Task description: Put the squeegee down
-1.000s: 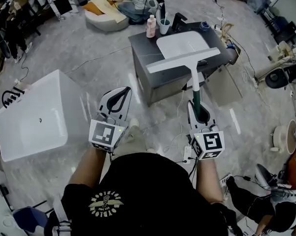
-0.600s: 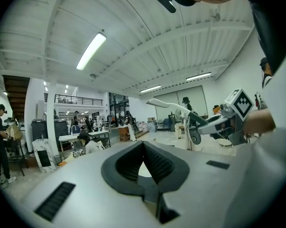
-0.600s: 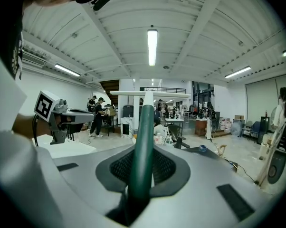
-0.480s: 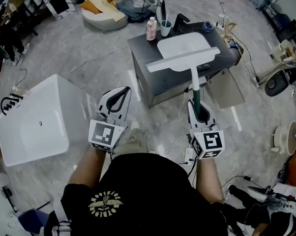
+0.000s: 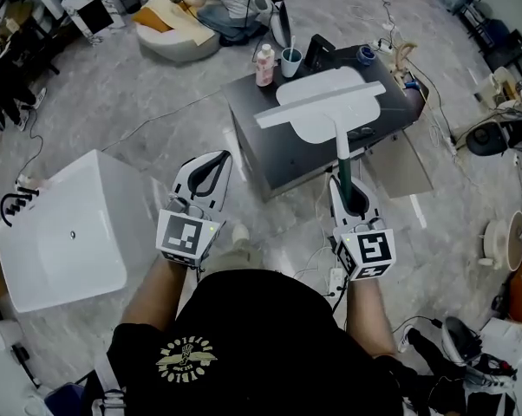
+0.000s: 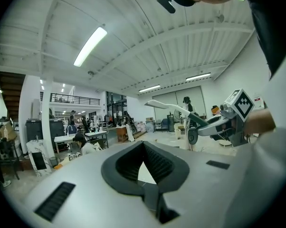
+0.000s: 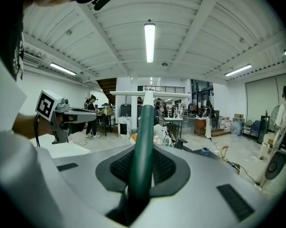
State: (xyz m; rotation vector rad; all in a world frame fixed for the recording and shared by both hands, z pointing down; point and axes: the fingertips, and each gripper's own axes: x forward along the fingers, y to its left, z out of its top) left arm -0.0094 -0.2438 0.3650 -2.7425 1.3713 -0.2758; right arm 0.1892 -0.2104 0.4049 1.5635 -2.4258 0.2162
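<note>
Right gripper [image 5: 348, 189] clamps T-shaped, green-handled squeegee [image 5: 320, 104].

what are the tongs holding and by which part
The right tongs grip the squeegee by the dark green end of its handle. The left tongs are shut and hold nothing.

squeegee [image 5: 338, 139]: white blade and neck, dark green handle
left gripper [image 5: 218, 159]: pale grey shell, black pads, black-and-white square markers on its cube
right gripper [image 5: 345, 185]: same colours
surface [image 5: 251, 87]: dark grey
basin [image 5: 326, 81]: white
bathtub [image 5: 61, 232]: white
floor [image 5: 140, 85]: grey marbling
shirt [image 5: 261, 336]: black, yellowish emblem
</note>
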